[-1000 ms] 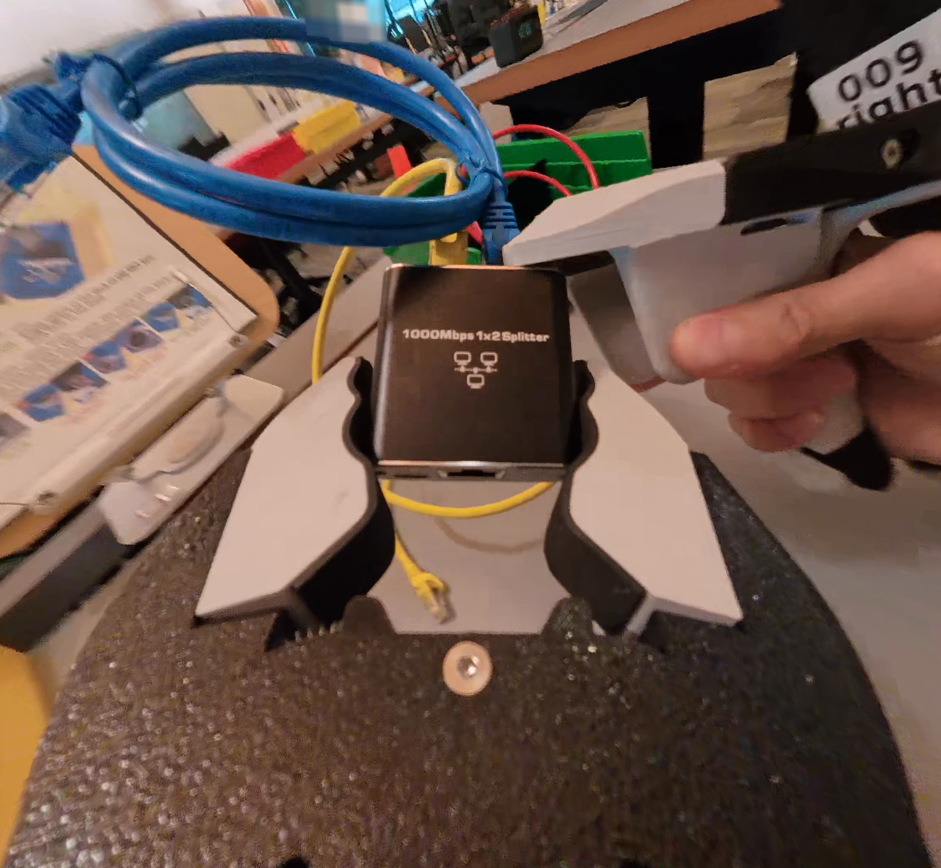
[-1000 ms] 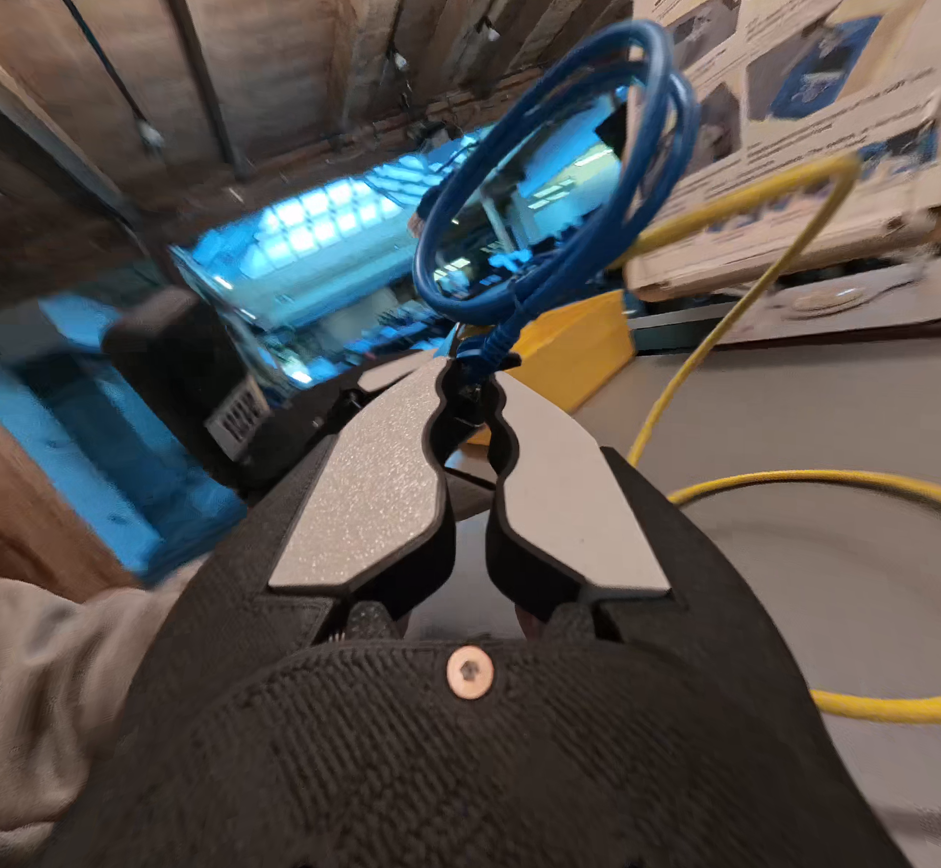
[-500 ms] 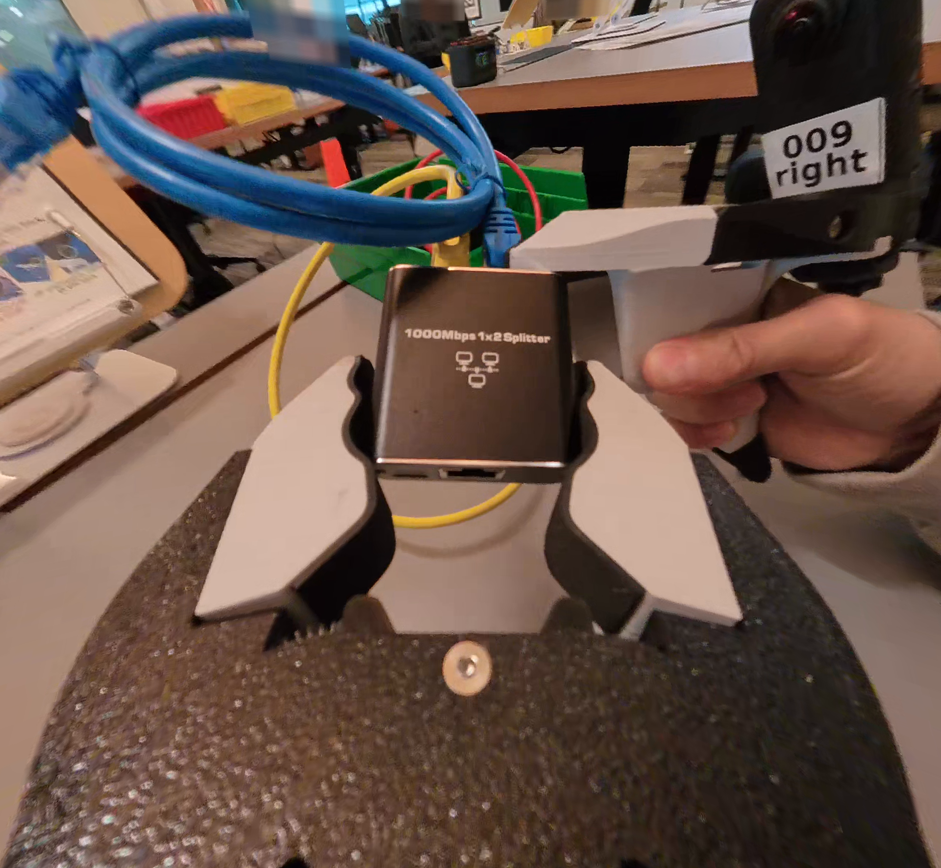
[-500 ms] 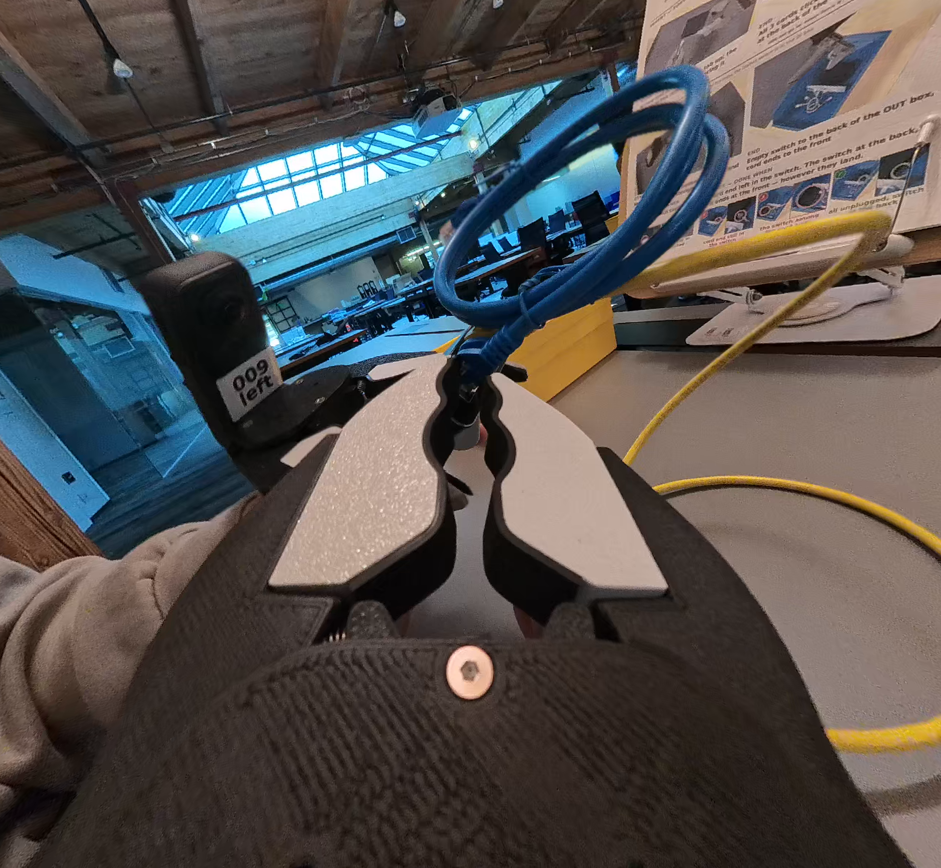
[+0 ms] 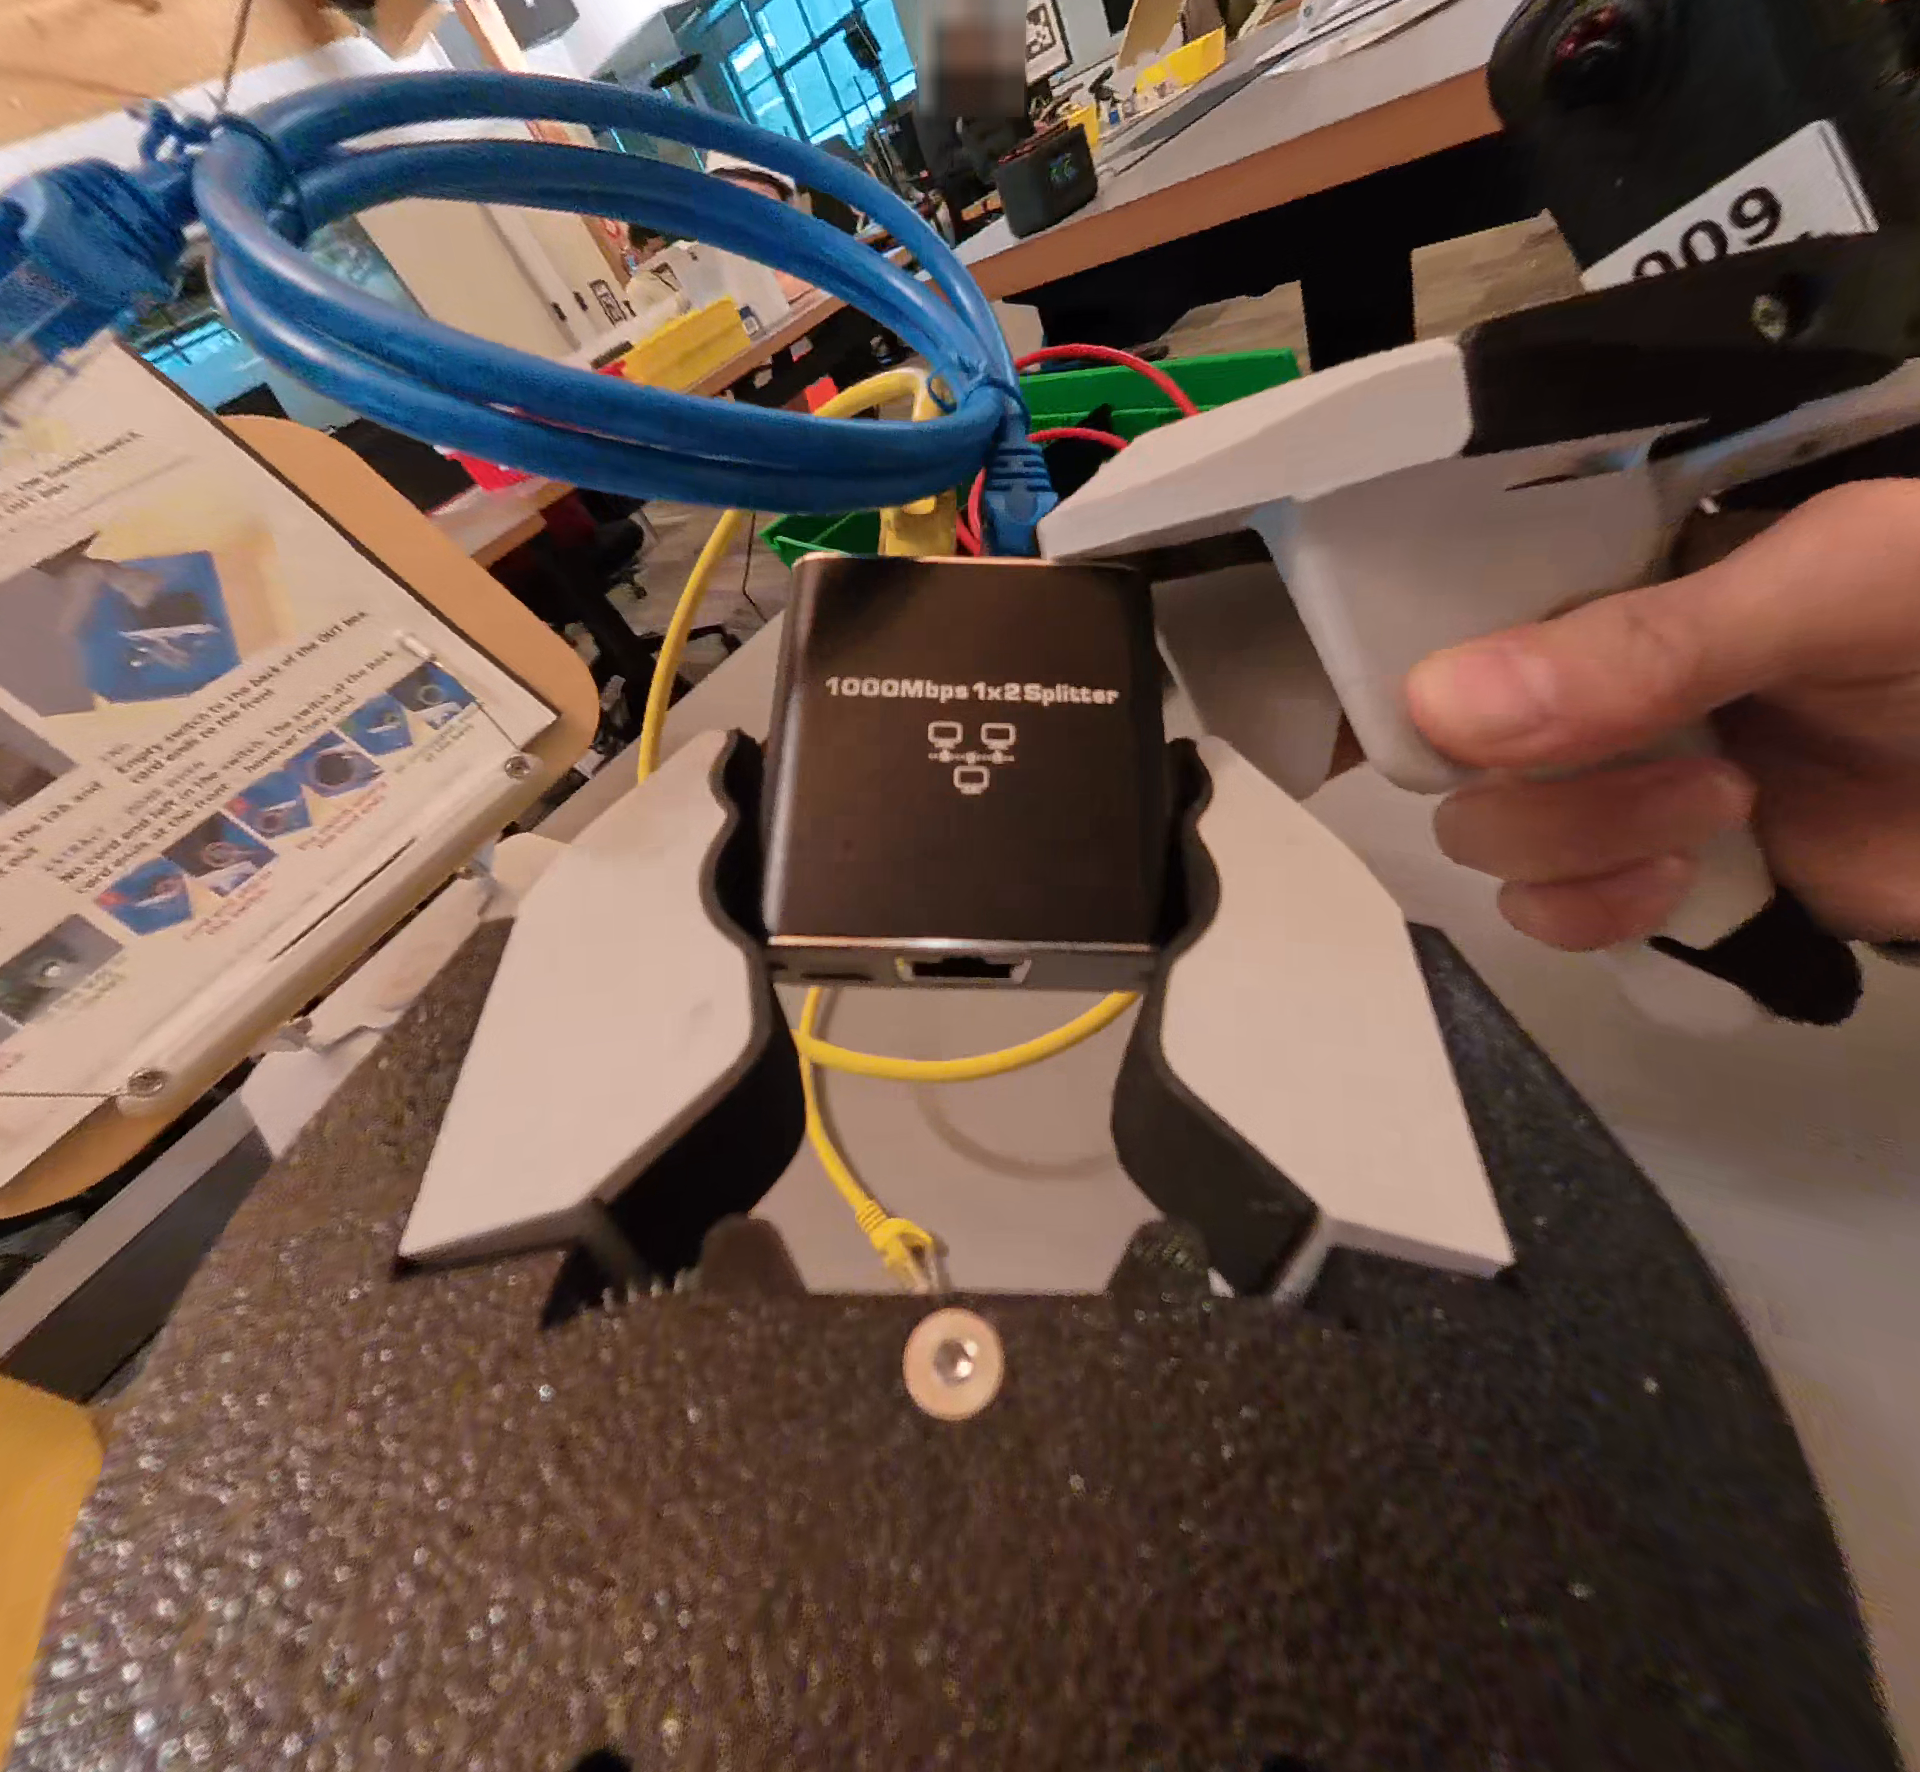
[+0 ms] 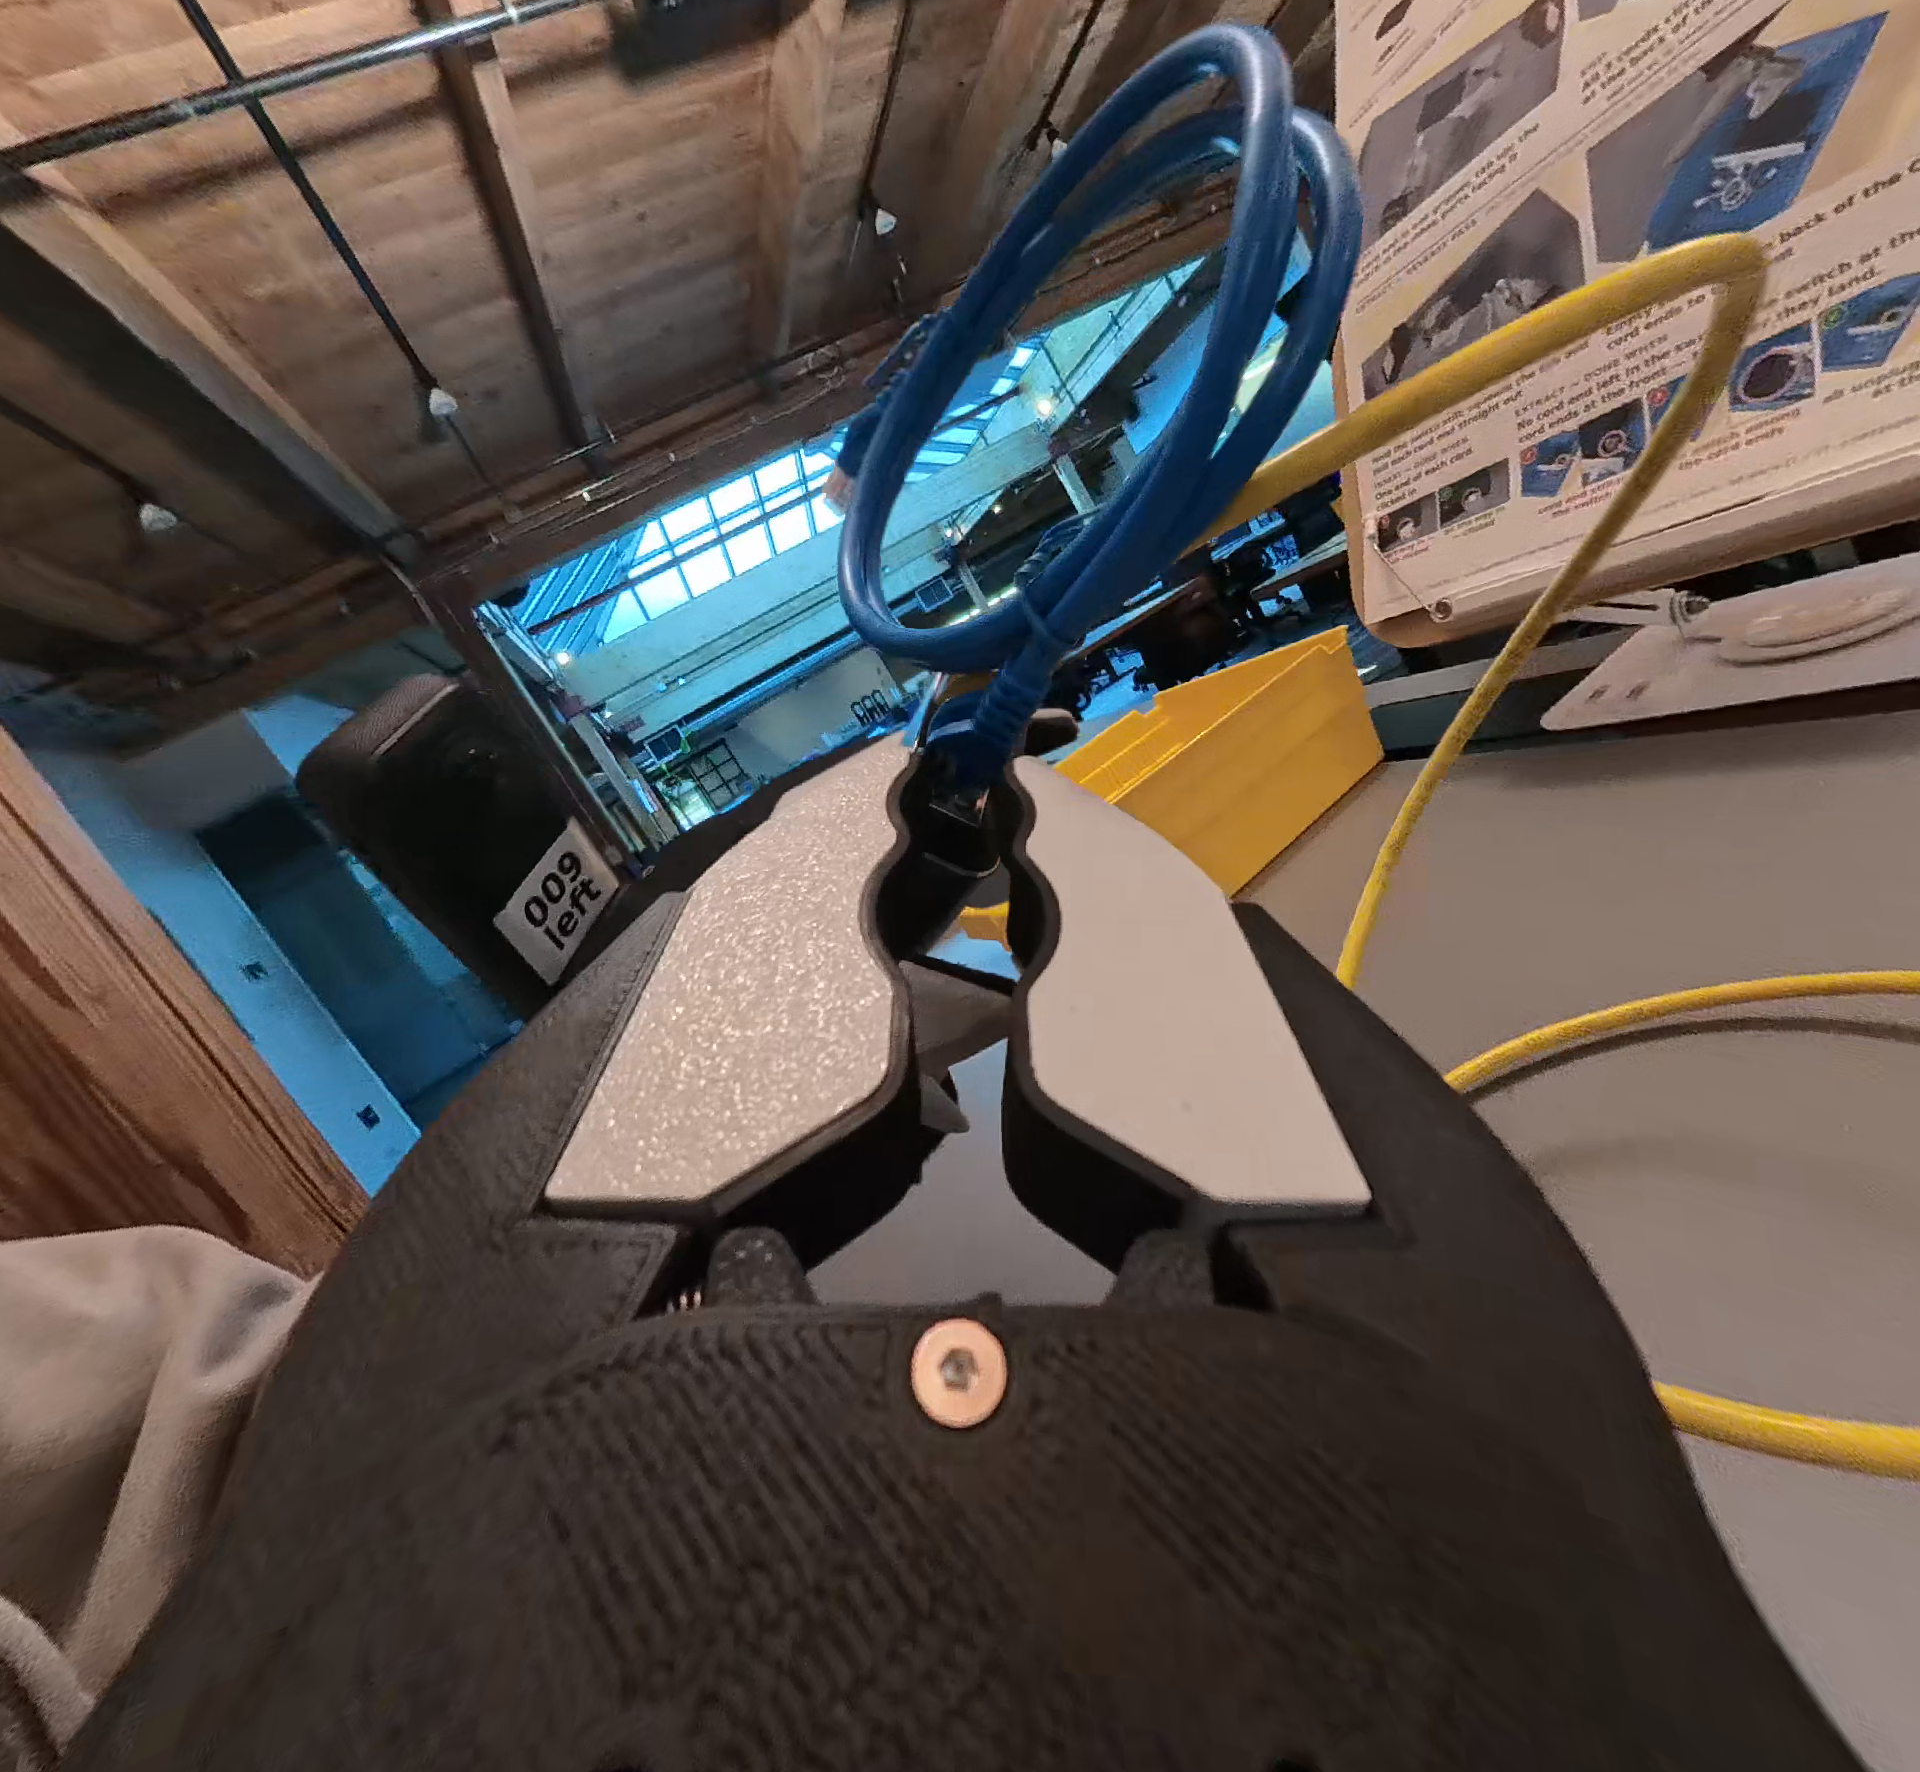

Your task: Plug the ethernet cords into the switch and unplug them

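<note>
Wooden beamed ceiling (image 6: 312, 195), bright windows (image 5: 821, 49), long worktables (image 5: 1247, 153).

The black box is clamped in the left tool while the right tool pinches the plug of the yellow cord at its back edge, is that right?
Not quite: the right tool pinches the plug of the coiled blue cord, not the yellow one. The right wrist view shows it. The yellow cord sits beside it at the back edge, ungripped. The black box is indeed clamped in the left tool.

A grey desk (image 6: 1714, 1203) is seen. A yellow cord (image 6: 1662, 1005) is laid on it in loops; a yellow bin (image 6: 1236, 756) is set at its far edge.
</note>
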Demonstrator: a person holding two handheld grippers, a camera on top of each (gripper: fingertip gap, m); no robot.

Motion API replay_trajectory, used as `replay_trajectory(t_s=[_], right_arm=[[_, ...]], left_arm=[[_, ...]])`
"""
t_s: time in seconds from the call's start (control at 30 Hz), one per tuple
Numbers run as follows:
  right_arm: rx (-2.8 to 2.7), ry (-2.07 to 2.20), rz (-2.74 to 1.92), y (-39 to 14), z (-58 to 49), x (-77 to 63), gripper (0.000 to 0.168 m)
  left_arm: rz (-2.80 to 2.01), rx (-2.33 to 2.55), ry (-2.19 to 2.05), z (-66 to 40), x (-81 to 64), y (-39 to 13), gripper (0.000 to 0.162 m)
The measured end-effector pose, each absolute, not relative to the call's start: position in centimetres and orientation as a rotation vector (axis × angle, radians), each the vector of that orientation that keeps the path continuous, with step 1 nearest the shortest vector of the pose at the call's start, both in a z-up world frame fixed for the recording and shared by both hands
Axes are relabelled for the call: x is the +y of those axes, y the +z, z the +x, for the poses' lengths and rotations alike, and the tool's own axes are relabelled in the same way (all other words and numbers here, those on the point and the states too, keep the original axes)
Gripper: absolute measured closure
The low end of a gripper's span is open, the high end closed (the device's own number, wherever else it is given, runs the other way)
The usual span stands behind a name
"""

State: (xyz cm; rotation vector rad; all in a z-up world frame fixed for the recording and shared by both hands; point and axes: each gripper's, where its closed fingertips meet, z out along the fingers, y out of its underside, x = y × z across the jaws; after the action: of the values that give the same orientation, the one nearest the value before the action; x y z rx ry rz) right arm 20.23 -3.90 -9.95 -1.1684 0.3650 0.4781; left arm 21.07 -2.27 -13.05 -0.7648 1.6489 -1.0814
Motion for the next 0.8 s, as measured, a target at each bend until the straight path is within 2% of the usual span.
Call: replay_trajectory(t_s=[0.8], right_arm=[[0.487, 0.491, -1.034, -9.48, 20.49, -4.00, 0.153]], left_arm=[[-0.760, 1.636, -1.095, 21.13, -2.94, -12.85, 0.087]])
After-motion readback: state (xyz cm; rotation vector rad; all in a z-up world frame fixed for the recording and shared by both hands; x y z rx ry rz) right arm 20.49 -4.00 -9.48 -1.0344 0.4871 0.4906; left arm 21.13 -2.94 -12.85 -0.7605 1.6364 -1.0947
